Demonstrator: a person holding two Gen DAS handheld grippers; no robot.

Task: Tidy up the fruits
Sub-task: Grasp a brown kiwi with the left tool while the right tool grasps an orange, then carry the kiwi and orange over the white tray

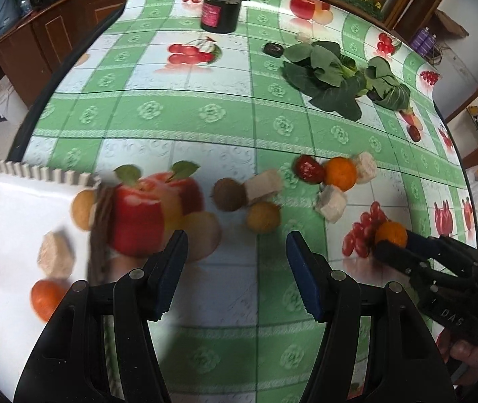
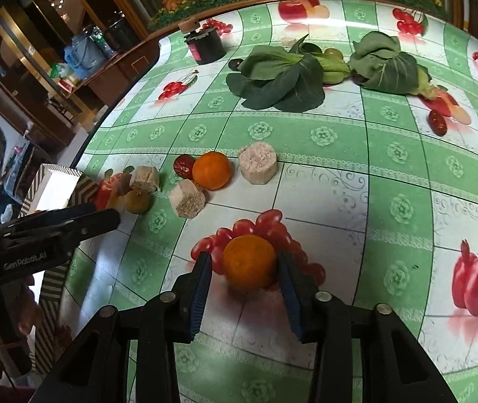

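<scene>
Right now the right gripper [image 2: 244,265] is framing a small orange [image 2: 249,262] with its jaws spread: the right pad looks to be touching the peel, while the left pad is standing just clear, so nothing is pinched yet. To do this well, I judge it should be centring on the fruit's widest part and closing gently, since a round orange is liable to roll or squirt out on a slick cloth. Left of the orange, the left gripper [image 1: 237,272] is hovering spread and empty over the tablecloth [image 1: 205,127], beside a white tray [image 1: 7,208] already holding a few oranges and a pale block. Beyond the orange, a cluster is lying: another orange [image 2: 212,170], a red date [image 2: 183,166], pale blocks [image 2: 258,162] and a brownish fruit [image 2: 137,201]. Farther beyond the orange, leafy greens [image 2: 282,77] and a dark jar [image 2: 205,45] are sitting near the far edge. Wooden cabinets and a flowery wall are ringing the table.
</scene>
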